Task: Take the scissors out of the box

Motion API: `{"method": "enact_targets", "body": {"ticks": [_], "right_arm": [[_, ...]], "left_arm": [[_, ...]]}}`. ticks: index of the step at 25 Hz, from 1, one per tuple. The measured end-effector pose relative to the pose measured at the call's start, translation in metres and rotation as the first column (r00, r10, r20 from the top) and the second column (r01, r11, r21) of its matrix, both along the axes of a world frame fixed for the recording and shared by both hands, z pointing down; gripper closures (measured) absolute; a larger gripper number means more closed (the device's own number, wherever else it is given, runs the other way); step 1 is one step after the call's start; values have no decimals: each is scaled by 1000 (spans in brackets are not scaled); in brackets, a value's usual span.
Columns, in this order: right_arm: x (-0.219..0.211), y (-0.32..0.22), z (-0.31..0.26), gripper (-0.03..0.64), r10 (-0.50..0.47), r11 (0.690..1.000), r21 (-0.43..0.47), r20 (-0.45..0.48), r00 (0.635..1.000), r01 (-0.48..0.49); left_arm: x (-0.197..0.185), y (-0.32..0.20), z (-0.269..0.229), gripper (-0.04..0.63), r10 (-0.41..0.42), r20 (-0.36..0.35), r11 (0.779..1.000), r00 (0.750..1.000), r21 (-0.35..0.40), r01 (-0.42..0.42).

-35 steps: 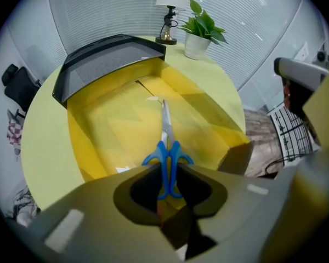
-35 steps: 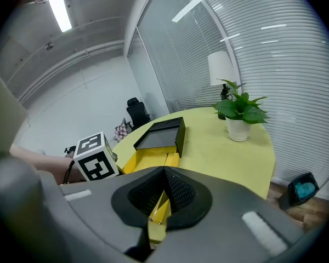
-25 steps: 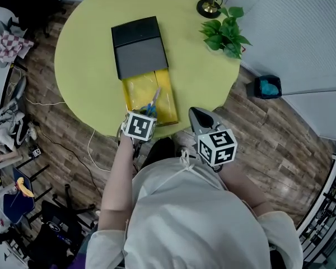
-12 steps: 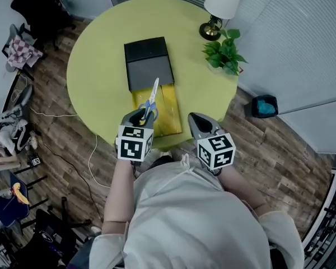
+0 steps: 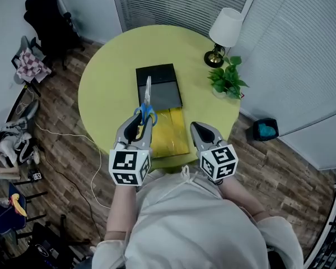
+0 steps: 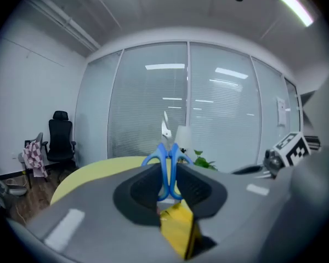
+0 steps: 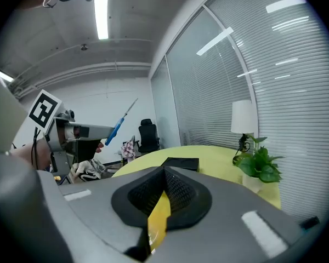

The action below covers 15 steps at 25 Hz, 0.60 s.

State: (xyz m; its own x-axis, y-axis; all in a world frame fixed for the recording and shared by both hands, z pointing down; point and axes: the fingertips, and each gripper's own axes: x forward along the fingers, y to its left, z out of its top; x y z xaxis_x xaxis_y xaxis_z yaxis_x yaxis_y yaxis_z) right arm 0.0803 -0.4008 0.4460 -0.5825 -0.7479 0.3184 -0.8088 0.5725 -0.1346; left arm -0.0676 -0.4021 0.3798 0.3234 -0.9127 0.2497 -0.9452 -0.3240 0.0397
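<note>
My left gripper point(image 5: 140, 122) is shut on the blue-handled scissors point(image 5: 146, 112), held up above the table's near edge with the blades pointing away over the box. In the left gripper view the blue handles point(image 6: 165, 166) are pinched between the dark pads and the blades stick up past them. The box has a black sleeve point(image 5: 158, 86) and a yellow drawer point(image 5: 171, 132) pulled out toward me. Lifted beside the drawer's right side, my right gripper point(image 5: 195, 126) is shut on nothing. The right gripper view shows the scissors point(image 7: 118, 125) raised at the left.
The round yellow-green table point(image 5: 106, 88) carries a lamp point(image 5: 223, 35) and a potted plant point(image 5: 227, 80) at its far right. A black office chair point(image 5: 47, 21) stands at the far left. A teal bin point(image 5: 266, 130) sits on the wooden floor to the right.
My left gripper has risen out of the yellow drawer with the scissors, turning from pointing down to nearly level. The right gripper has risen a little too.
</note>
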Motion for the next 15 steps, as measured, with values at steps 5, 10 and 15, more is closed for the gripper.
{"method": "enact_targets", "body": {"ticks": [5,10,15], "right_arm": [[-10,-2,-8,618,4,1000,31,-3,1000,-4],[-13,-7,-12,618,34,998,55,10,999,-35],[-15,-8,-10,618,30,998,52,8,1000,-30]], "left_arm": [[-7,1,-13,506,-9,20,997,1000,79,8],[-8,-1,-2,506,7,-6,998,1000,61,-7],[-3,-2,9,506,28,-16,998,999,50,-28]]}}
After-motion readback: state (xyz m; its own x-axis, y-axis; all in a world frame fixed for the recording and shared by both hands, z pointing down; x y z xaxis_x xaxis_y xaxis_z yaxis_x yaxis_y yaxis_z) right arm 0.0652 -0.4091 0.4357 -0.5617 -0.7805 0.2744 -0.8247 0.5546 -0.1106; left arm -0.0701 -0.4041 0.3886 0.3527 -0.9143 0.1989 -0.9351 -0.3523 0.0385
